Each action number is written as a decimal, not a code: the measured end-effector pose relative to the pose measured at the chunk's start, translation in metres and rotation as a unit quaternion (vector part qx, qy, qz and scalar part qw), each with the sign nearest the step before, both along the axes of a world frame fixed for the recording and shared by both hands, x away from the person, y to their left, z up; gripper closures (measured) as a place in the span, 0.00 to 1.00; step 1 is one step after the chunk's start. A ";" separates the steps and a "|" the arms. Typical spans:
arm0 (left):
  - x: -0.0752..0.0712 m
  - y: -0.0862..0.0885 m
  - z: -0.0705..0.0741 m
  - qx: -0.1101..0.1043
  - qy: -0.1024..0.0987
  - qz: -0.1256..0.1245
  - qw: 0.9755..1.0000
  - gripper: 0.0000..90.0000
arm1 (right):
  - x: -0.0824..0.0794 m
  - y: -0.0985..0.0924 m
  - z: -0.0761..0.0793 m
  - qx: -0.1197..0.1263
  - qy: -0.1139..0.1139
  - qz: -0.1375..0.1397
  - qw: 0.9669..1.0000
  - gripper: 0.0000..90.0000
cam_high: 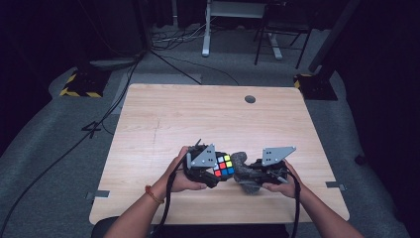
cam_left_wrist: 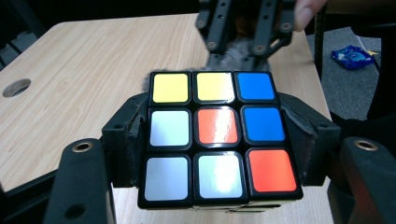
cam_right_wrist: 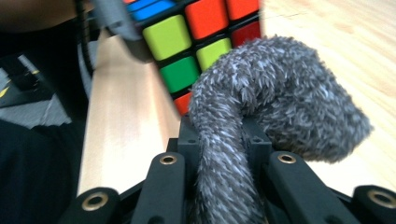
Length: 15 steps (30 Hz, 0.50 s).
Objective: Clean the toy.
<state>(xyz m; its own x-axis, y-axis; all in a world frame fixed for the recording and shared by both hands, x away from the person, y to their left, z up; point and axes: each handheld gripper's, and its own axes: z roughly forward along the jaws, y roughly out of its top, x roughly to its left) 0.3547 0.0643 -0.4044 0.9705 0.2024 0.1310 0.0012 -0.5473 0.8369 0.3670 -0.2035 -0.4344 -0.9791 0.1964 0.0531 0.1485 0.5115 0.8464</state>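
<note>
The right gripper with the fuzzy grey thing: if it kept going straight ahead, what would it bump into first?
Most likely the puzzle cube, held in the left gripper. The right gripper points its grey fuzzy cloth straight at it, very close.

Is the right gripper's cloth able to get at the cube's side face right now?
Probably yes: the right gripper pinches the grey cloth right beside the cube, which the left gripper holds; nothing lies between.

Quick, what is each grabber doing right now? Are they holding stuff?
Left hand-held gripper: closed on the puzzle cube.
Right hand-held gripper: closed on the grey fuzzy cloth, right by the cube.
</note>
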 end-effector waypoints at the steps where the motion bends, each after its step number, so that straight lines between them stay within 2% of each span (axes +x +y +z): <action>1: 0.001 0.001 0.000 0.001 0.002 -0.001 1.000 0.37 | -0.001 0.001 -0.001 -0.004 0.003 0.005 1.000 0.84; 3: 0.003 0.002 0.000 0.005 0.000 0.009 1.000 0.37 | -0.003 0.003 -0.004 -0.009 0.008 0.014 1.000 0.84; 5: 0.005 0.005 -0.001 -0.003 0.008 0.012 1.000 0.37 | -0.005 0.004 -0.003 -0.009 0.008 0.022 1.000 0.84; 7: 0.006 0.006 -0.002 0.001 0.007 0.019 1.000 0.37 | -0.007 0.004 0.001 0.000 0.003 0.027 1.000 0.84; 10: 0.006 0.003 -0.007 0.013 0.010 0.013 1.000 0.37 | -0.010 0.000 0.010 0.034 -0.004 0.030 0.999 0.84; 12: 0.003 -0.003 -0.010 0.021 0.011 0.005 1.000 0.37 | -0.011 -0.001 0.014 0.044 -0.016 0.020 0.999 0.84; 15: -0.001 -0.008 -0.011 0.016 0.016 -0.009 1.000 0.37 | -0.008 -0.004 0.015 0.056 -0.025 -0.005 0.998 0.84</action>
<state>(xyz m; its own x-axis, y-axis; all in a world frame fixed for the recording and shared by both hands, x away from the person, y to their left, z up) 0.3534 0.0559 -0.4150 0.9775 0.1819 0.1069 0.0174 -0.5747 0.8182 0.3589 -0.2074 -0.4195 -0.9791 0.2014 0.0272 0.1100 0.4125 0.9043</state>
